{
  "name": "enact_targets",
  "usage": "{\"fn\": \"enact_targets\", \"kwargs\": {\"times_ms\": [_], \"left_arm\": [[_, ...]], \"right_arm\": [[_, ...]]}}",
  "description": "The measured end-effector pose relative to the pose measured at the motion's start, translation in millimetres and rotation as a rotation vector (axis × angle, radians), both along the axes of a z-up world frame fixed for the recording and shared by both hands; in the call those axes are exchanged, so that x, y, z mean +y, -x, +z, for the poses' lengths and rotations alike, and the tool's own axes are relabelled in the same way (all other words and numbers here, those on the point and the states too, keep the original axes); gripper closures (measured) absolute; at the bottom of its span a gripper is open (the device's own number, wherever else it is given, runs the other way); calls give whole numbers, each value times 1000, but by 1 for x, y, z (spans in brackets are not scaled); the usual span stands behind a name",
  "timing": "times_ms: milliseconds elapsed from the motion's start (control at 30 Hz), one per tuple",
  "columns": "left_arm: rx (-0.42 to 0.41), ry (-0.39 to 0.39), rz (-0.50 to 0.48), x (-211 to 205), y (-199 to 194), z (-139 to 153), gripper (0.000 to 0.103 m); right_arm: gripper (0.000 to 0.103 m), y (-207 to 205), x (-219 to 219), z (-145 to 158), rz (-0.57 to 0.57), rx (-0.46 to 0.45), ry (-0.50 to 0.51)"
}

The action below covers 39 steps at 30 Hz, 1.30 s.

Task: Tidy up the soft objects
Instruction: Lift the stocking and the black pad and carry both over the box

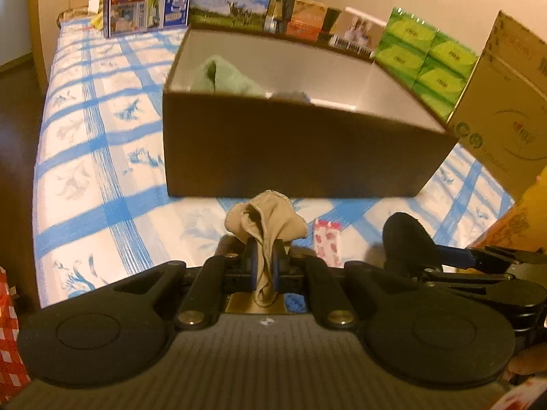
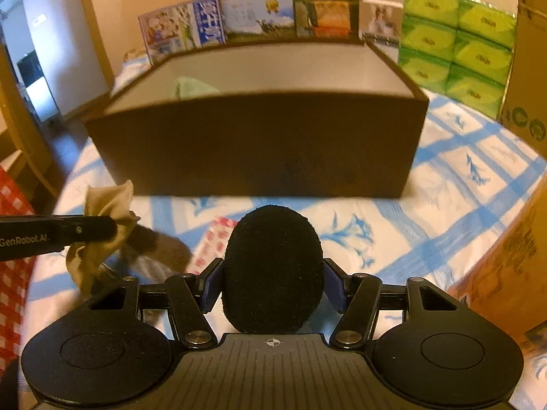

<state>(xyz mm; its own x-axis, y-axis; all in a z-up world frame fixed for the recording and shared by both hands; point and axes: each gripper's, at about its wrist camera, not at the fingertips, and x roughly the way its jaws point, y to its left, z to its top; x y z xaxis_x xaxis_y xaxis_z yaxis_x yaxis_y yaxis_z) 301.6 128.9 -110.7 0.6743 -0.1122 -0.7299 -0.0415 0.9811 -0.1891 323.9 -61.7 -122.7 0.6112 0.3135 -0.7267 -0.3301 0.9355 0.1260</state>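
Beige sock [image 1: 265, 239] sits pinched in the left gripper [image 1: 264, 266], jaws nearly shut on the bunched fabric, its toe end flopping out forward and a tail hanging below. Right gripper [image 2: 273, 287] clamps a black fuzzy pad [image 2: 272, 268] between its blue pads, jaws set at mid width, so both hands are loaded. Brown box [image 1: 301, 143] stands just ahead on the blue-checked bedspread [image 1: 102, 157], open top, with a green cloth [image 1: 222, 75] and something grey already inside at the left. Judgement: next is carry-and-drop. Lift each load clear of the near wall before going forward, since the sock's dangling tail could catch the rim. Release over the empty right half, one hand at a time, and open wide so the fabric falls off the pads. One pink-patterned item [image 1: 327, 242] lies on the bedspread between the grippers, not yet collected.
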Motion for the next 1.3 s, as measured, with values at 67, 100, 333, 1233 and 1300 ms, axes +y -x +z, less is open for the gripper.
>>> {"fn": "enact_targets", "kwargs": {"times_ms": [67, 100, 333, 1233, 1300], "left_arm": [[-23, 4, -1, 0, 5, 9, 96], [-38, 7, -2, 1, 7, 15, 96], [-152, 17, -9, 6, 5, 58, 96], [-224, -27, -69, 6, -162, 110, 96], [-208, -43, -71, 5, -176, 106, 95]], "right_arm": [[43, -1, 2, 10, 8, -20, -12], [43, -2, 3, 17, 12, -34, -19], [43, -17, 10, 58, 37, -132, -61], [43, -184, 22, 83, -129, -200, -102], [43, -198, 22, 78, -155, -176, -111]]}}
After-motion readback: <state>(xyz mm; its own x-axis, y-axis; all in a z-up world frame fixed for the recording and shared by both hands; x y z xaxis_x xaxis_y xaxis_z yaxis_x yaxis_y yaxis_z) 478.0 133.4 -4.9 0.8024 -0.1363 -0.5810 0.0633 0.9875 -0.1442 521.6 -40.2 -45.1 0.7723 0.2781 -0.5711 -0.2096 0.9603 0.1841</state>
